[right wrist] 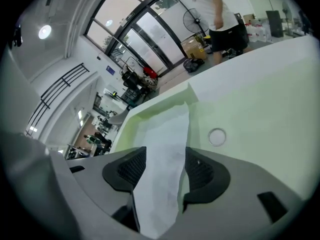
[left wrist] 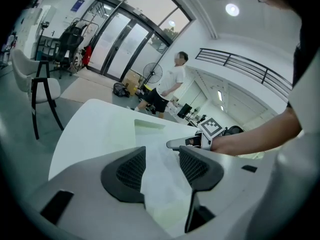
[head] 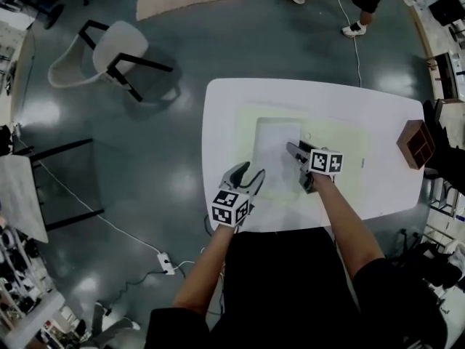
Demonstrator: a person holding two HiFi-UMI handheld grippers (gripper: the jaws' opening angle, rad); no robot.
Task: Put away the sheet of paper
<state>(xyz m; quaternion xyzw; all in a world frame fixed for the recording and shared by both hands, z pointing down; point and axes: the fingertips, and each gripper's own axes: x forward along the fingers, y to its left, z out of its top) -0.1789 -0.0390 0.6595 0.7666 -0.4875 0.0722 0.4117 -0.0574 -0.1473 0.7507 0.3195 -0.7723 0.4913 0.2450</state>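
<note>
Head view: sheet of paper [head: 275, 150] lies on green mat [head: 341, 140], mid tabletop [head: 385, 195]. Left tongs [head: 251, 174] and right tongs [head: 296, 164] both wide, sheet edges between pads, unpinched. Nothing put away yet. Grasp, lift and carry remain, maybe to wooden box [head: 415, 142].

Grey left claw [head: 251, 171] and right claw [head: 293, 150] bear black-and-white marker cubes [head: 231, 208]; the sleeves [head: 392, 282] are black.

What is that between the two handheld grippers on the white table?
The sheet of paper, on the pale green mat, fills the stretch between the left gripper and right gripper; the head view shows it best.
</note>
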